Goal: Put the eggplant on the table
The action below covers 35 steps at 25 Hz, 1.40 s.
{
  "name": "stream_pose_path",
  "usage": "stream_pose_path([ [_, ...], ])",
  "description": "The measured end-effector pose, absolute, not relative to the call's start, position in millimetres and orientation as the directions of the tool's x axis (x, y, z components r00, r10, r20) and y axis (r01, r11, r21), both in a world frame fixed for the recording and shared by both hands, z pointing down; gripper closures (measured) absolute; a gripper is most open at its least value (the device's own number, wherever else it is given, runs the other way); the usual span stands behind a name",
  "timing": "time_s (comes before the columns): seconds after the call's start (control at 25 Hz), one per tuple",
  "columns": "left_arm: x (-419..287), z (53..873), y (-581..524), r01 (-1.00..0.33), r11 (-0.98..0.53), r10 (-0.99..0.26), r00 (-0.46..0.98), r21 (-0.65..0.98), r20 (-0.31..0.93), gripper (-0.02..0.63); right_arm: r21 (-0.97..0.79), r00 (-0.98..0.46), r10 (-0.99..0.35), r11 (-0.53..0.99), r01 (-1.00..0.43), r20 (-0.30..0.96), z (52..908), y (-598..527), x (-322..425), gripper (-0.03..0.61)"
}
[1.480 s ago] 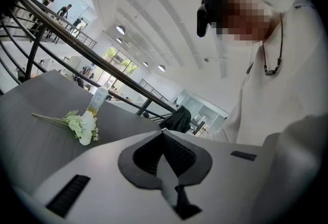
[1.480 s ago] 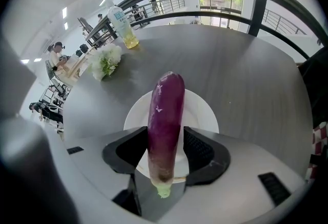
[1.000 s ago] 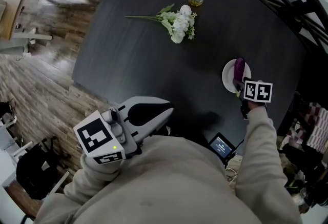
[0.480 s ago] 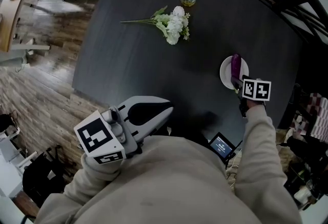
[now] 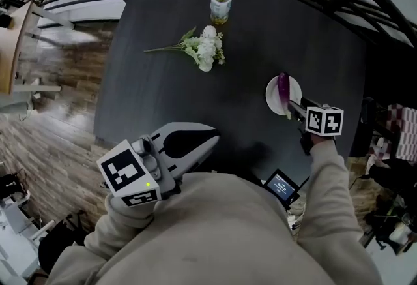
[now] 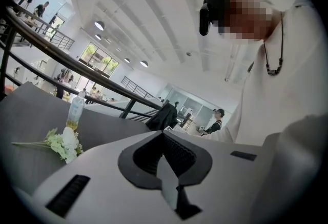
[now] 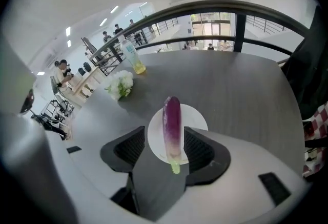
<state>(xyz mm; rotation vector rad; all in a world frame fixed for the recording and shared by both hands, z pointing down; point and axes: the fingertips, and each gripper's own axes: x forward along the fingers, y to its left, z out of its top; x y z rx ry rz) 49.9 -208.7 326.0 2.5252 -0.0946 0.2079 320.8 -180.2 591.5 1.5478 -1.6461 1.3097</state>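
The eggplant (image 5: 283,86) lies on a small white plate (image 5: 272,100), not yet on the bare table (image 5: 163,101). In the head view it runs from 12 to 6 o'clock. Its purple end is at 12, and its pale green stem at 6 pokes just past the plate's rim.

The right gripper (image 7: 164,128) hangs over it from the 5 o'clock side and points steeply down. Its tongs are released and have just been opening. In its own view the eggplant shows in the gap between the two jaws, with space on either side and neither pad touching it.

From the plate, a bunch of white flowers (image 5: 202,49) lies on the table at 10 o'clock, well apart. A plastic bottle (image 5: 221,4) stands upright beyond it at about 11 o'clock, with yellowish liquid in the bottom. A small lit screen (image 5: 281,186) sits at 6 o'clock, off the table's near edge.

The left gripper (image 5: 212,141) is at 8 o'clock from the plate, close to the person's chest and roughly level. Its tongs are clenched, pad against pad, with nothing between them.
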Motion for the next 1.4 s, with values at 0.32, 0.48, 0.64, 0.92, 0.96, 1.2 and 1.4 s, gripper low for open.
stream_pose_path([
  [0.32,76,298,-223,-0.047,-0.871,0.017,0.992,0.489,0.125,0.609,-0.397,-0.329,-0.699,0.070,-0.915,0.636,468,-196,279,0.531],
  [0.48,96,281,-223,0.019,-0.892,0.068,0.993,0.451,0.093,0.609,-0.386,-0.331,-0.791,0.131,-0.913,0.515,406,-193,273,0.558],
  [0.64,119,268,-218,0.091,-0.904,0.135,0.988,0.418,0.077,0.609,-0.353,-0.321,-0.848,0.173,-0.919,0.421,347,-185,272,0.563],
  [0.92,153,238,-215,0.189,-0.915,0.214,0.976,0.357,0.032,0.609,-0.342,-0.273,-0.936,0.187,-0.921,0.222,256,-157,271,0.565],
  [0.96,156,235,-214,0.197,-0.915,0.220,0.975,0.352,0.027,0.609,-0.338,-0.271,-0.941,0.193,-0.921,0.200,247,-154,268,0.565],
  [1.2,160,233,-208,0.214,-0.908,0.234,0.972,0.361,0.011,0.609,-0.298,-0.274,-0.943,0.210,-0.931,0.189,232,-147,257,0.565],
  [1.4,158,235,-205,0.219,-0.906,0.239,0.971,0.362,0.011,0.609,-0.300,-0.290,-0.937,0.225,-0.927,0.193,233,-148,248,0.565],
])
